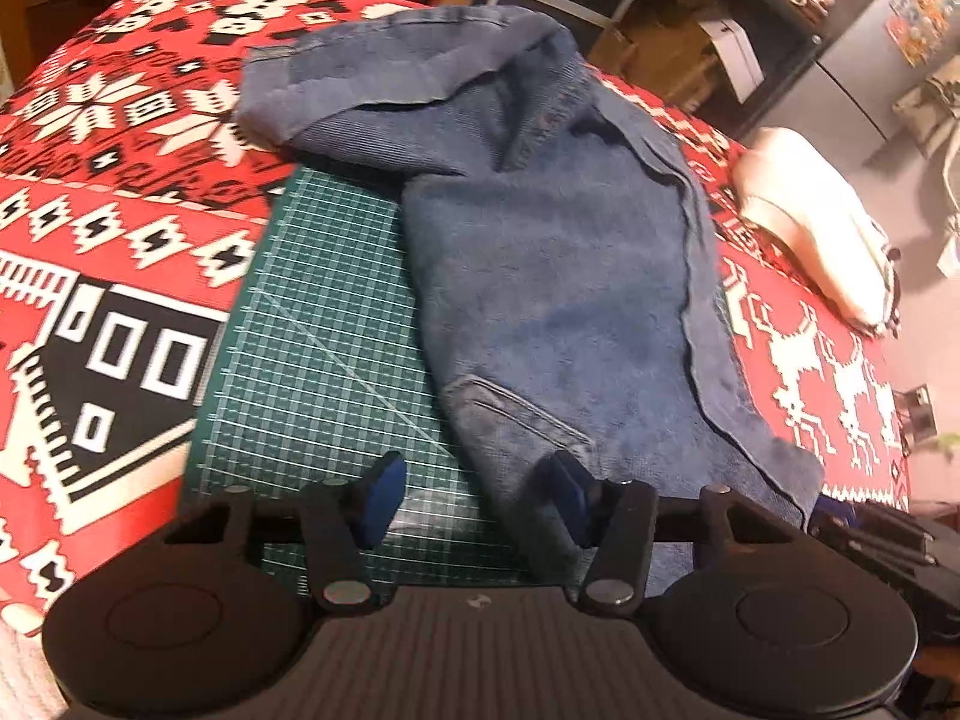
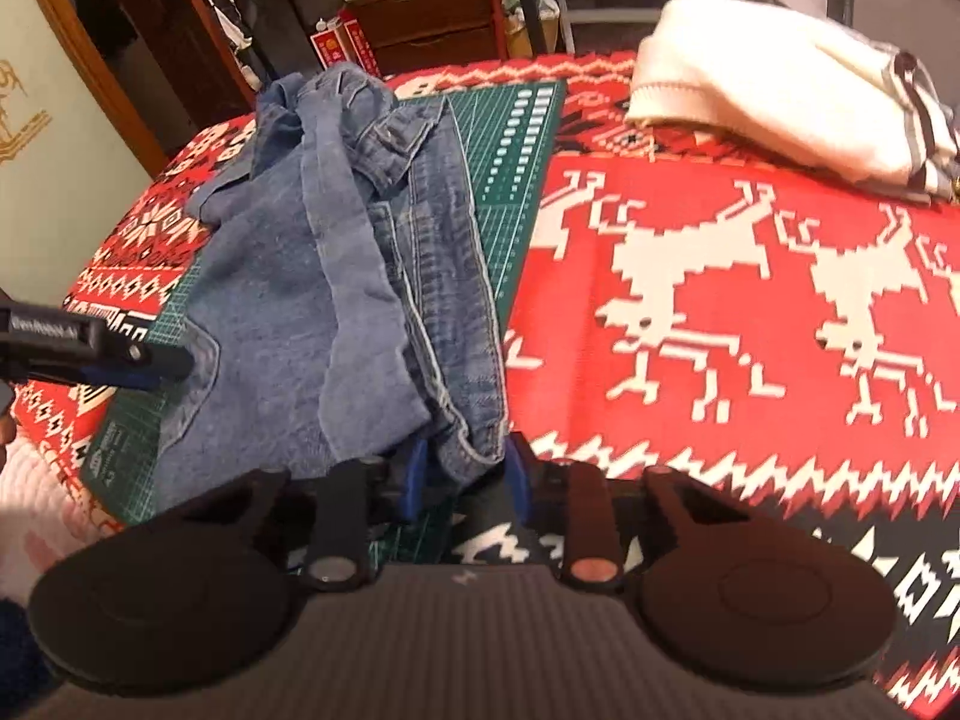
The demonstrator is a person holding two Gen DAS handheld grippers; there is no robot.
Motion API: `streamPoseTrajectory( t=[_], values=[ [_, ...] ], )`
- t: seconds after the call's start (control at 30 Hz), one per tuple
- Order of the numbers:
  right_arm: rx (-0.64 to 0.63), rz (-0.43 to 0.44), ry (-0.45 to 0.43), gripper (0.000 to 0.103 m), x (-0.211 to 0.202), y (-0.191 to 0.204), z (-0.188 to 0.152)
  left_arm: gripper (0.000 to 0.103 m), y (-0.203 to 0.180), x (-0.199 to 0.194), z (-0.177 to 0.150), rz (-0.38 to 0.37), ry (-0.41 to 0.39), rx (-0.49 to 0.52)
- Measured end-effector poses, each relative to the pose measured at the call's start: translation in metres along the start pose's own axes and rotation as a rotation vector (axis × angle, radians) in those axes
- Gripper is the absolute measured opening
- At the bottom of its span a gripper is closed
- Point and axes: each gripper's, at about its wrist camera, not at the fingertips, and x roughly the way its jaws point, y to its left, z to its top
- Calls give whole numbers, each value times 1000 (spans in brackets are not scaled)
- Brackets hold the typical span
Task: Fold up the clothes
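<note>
Blue jeans lie crumpled on a green cutting mat. My left gripper stands open at the jeans' near corner by a pocket. Its left finger is over bare mat and its right finger is on the denim. In the right wrist view the jeans show a waistband and stitched seams. My right gripper is shut on a bunched hem at their near edge, and the denim fills the gap between the pads. The left gripper reaches in from the left, over the pocket.
A red, white and black patterned blanket covers the surface under the mat. A folded white garment with dark stripes lies at the far right, also seen as the white garment. Shelves and boxes stand beyond the far edge.
</note>
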Motion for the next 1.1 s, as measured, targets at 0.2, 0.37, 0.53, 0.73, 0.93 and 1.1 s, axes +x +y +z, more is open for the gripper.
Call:
streamPoseTrajectory(
  t=[0.2,0.37,0.53,0.73,0.93,1.1],
  values=[
    [27,18,-16,20,0,-4,6,40,-17,9,-7,-51,54,22],
    [68,32,-33,11,3,-11,16,40,-30,14,-9,-39,58,38],
    [101,53,-16,28,2,-22,16,40,-28,14,-9,-58,72,38],
    [80,50,5,39,-8,-29,-4,44,-32,18,-9,-78,90,19],
    [67,72,13,44,-16,-25,-11,45,-50,25,-2,-144,121,-9],
    [98,48,-16,48,-27,-35,-7,57,-81,39,5,-151,112,12]
  ],
)
